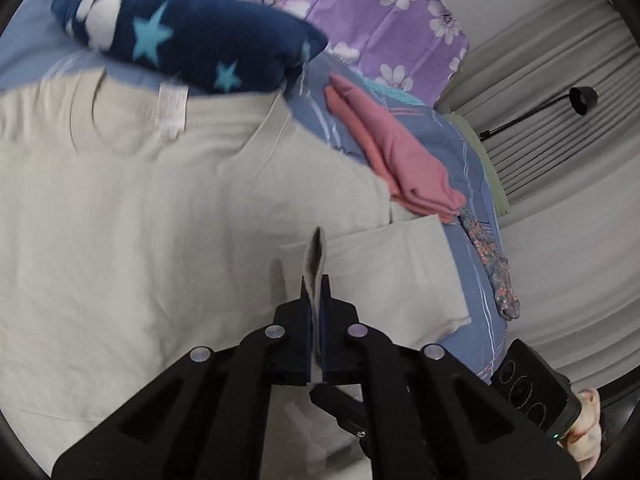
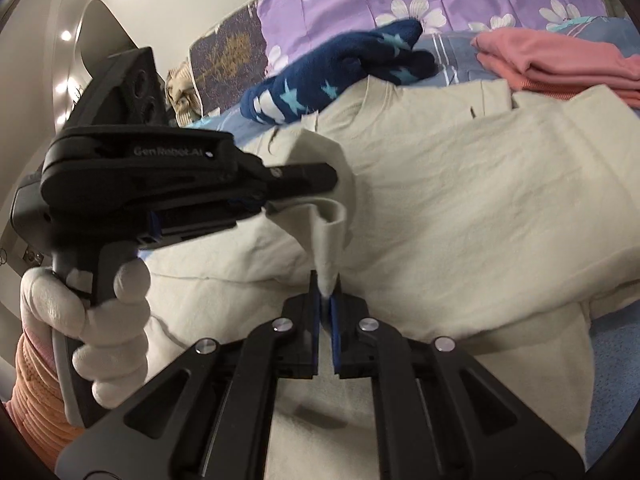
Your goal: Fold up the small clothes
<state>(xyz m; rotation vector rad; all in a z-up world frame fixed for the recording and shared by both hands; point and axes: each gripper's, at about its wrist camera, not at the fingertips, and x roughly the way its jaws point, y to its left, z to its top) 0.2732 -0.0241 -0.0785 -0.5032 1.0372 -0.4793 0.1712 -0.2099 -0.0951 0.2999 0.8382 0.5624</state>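
A cream T-shirt [image 1: 140, 208] lies spread on the bed, collar toward the far side; it also fills the right wrist view [image 2: 460, 208]. My left gripper [image 1: 317, 284] is shut on a pinched edge of the shirt, which sticks up between its fingers. It shows in the right wrist view [image 2: 332, 184] at the left, held by a white-gloved hand. My right gripper [image 2: 326, 284] is shut on a fold of the same shirt edge, just below the left gripper. Its body shows at the lower right of the left wrist view [image 1: 536, 392].
A navy star-patterned garment [image 1: 192, 36] lies beyond the collar. A folded pink garment [image 1: 400, 152] and a small floral piece [image 1: 496, 268] lie at the right on the blue sheet [image 1: 476, 184]. A purple flowered cover [image 1: 380, 4] is behind. The bed edge is to the right.
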